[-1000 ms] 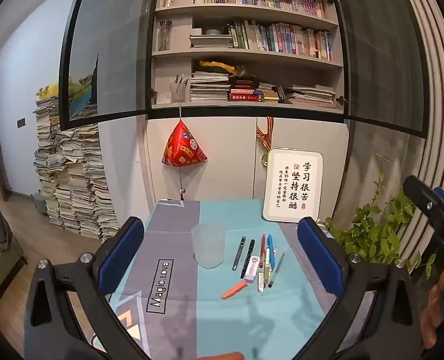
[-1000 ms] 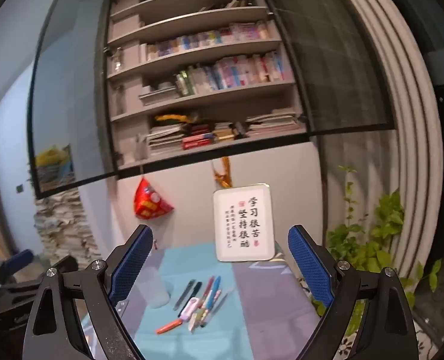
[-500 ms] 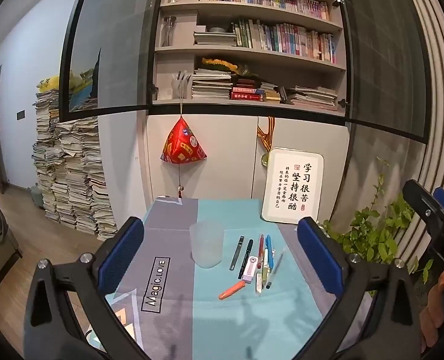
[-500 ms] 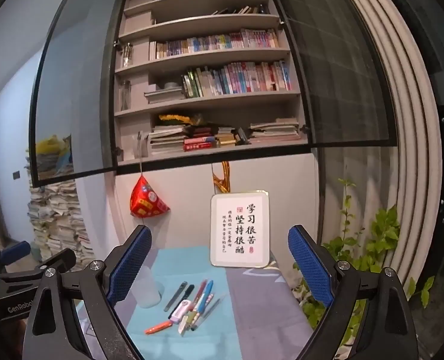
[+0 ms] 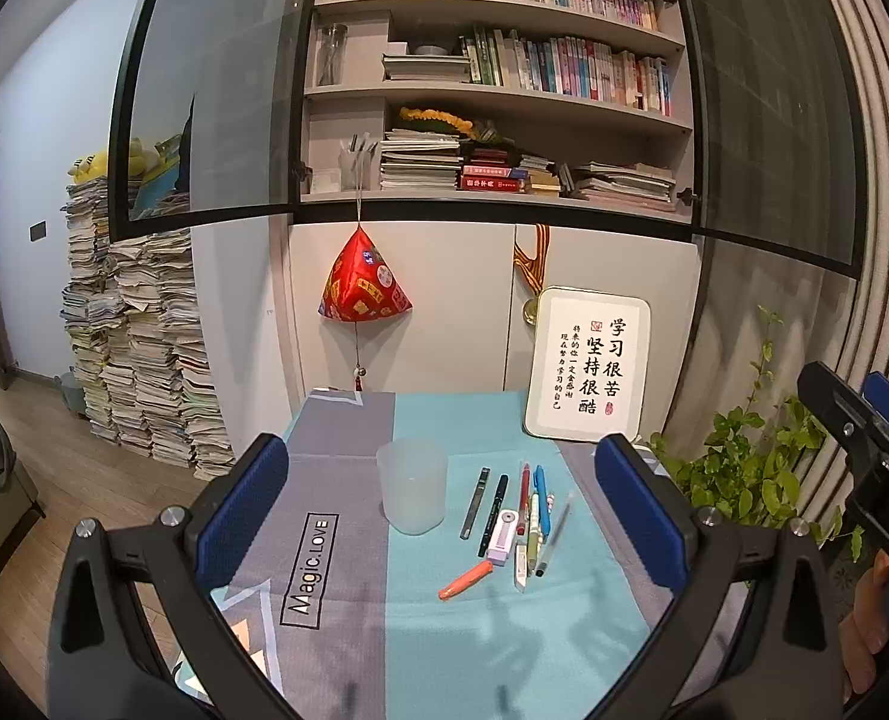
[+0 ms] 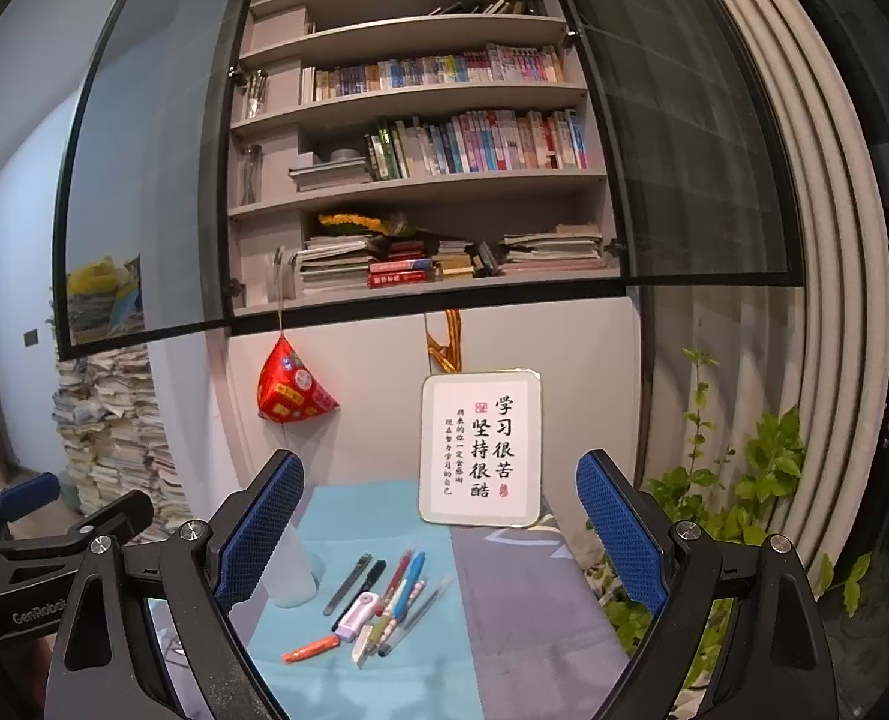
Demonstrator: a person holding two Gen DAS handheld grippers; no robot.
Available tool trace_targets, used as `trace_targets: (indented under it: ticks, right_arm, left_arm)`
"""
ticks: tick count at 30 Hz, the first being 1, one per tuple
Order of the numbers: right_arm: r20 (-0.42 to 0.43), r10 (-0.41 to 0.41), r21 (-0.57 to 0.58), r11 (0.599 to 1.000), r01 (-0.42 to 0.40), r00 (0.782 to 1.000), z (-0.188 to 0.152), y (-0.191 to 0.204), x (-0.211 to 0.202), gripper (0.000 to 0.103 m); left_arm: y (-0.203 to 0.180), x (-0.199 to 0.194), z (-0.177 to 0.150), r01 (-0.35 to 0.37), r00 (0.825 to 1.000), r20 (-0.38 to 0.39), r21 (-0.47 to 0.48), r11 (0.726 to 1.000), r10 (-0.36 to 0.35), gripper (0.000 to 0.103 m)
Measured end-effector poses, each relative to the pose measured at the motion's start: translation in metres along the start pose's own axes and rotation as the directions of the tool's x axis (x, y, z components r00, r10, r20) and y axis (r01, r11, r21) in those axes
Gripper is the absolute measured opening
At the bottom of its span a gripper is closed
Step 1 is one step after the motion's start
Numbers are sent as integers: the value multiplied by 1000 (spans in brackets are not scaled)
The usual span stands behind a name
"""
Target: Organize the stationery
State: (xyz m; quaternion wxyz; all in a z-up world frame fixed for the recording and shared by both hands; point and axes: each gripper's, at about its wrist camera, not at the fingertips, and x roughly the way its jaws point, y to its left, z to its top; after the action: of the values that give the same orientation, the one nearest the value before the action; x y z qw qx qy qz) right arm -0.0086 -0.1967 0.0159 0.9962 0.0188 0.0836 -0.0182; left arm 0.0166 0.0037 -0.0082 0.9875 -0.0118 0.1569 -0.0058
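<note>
We're looking at a tall bookcase [image 5: 492, 90] behind a small table [image 5: 336, 630] spread with a grey and teal cloth, and a framed calligraphy plaque [image 5: 588, 363] leans at the table's far right corner. Both tools hang above the near edge: the left gripper [image 5: 441, 516] has its blue pads wide apart with nothing between them, and the right gripper [image 6: 441, 531] is spread just as wide and empty.

The stationery sits mid-table. A frosted plastic cup [image 5: 411, 486] stands upright, and just to its right lies a fan of pens [image 5: 528, 504], a black marker [image 5: 492, 513], a slim grey pen [image 5: 474, 501], a small white and lilac correction tape [image 5: 501, 534] resting against them, and an orange pen [image 5: 465, 579] lying apart toward the near edge.

We'd judge all of it light and stiff. The pens look smooth and round, so they may roll or twist in the pads; taking each across the middle of its barrel seems safest. The cup looks thin-walled and easy to tip, so we'd want it steadied low or at the rim while pens go in.

The left wrist view shows the cup whole, plus the other tool and the fingers holding it at the right edge. In the right wrist view one blue pad hides part of the cup, but we see the pens' near tips more clearly and the left tool at the far left.
</note>
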Motion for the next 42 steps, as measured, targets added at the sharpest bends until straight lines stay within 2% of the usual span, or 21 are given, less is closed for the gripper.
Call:
trace_targets:
  ticks: [5, 15, 42]
  right_arm:
    - [1, 15, 2, 1000, -15, 1000, -6, -15, 3, 93]
    - [-21, 9, -5, 1000, -9, 1000, -5, -5, 11, 93]
    - [-81, 8, -4, 1000, -8, 997, -15, -12, 37, 93]
  left_arm:
    - [0, 2, 1, 2, 1000, -2, 1, 1000, -2, 102]
    - [0, 11, 2, 11, 1000, -18, 6, 1000, -11, 102]
    - [-7, 28, -3, 21, 999, -49, 18, 1000, -20, 102]
